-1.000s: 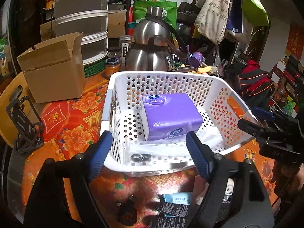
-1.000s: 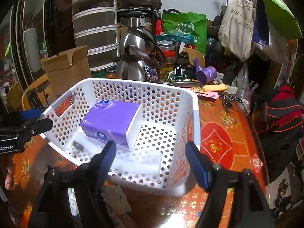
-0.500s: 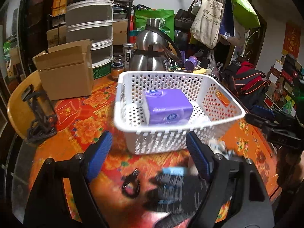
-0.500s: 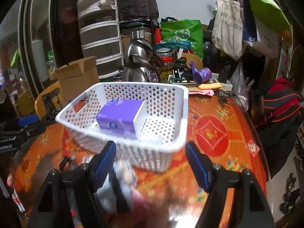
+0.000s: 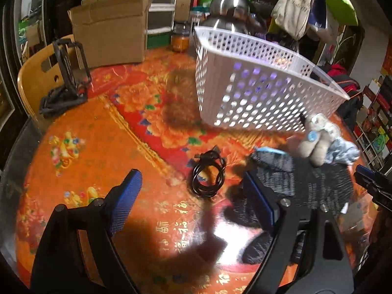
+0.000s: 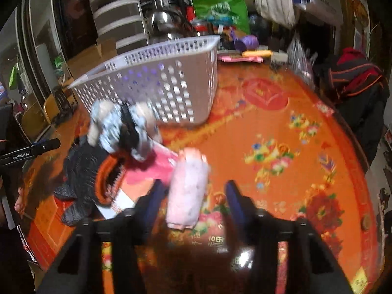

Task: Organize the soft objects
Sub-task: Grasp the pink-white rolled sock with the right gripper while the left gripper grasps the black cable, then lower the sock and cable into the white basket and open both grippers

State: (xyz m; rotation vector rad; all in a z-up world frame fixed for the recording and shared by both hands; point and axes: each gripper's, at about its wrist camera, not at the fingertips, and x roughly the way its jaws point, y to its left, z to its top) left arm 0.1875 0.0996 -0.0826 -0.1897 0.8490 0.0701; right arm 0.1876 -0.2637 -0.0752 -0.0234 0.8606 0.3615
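Note:
A white perforated basket (image 5: 257, 85) stands on the orange table, with something purple showing through its holes; it also shows in the right wrist view (image 6: 159, 83). A plush toy in blue-white cloth (image 5: 318, 139) (image 6: 122, 125) lies in front of it on dark knitted fabric (image 5: 294, 178) (image 6: 80, 169). A rolled pink towel (image 6: 187, 188) lies between the open fingers of my right gripper (image 6: 193, 193), which is low over it. My left gripper (image 5: 193, 196) is open and empty above a coiled black cable (image 5: 208, 174).
A cardboard box (image 5: 107, 31), a steel kettle (image 5: 230, 7) and jars stand behind the basket. A wooden chair back (image 5: 39, 78) with a black stand is at the left. A pink packet (image 6: 149, 169) and a white card lie by the fabric.
Both grippers have pulled back from the basket and dropped low toward the table. The soft items in front of the basket have come into view, and the right gripper now straddles the pink towel.

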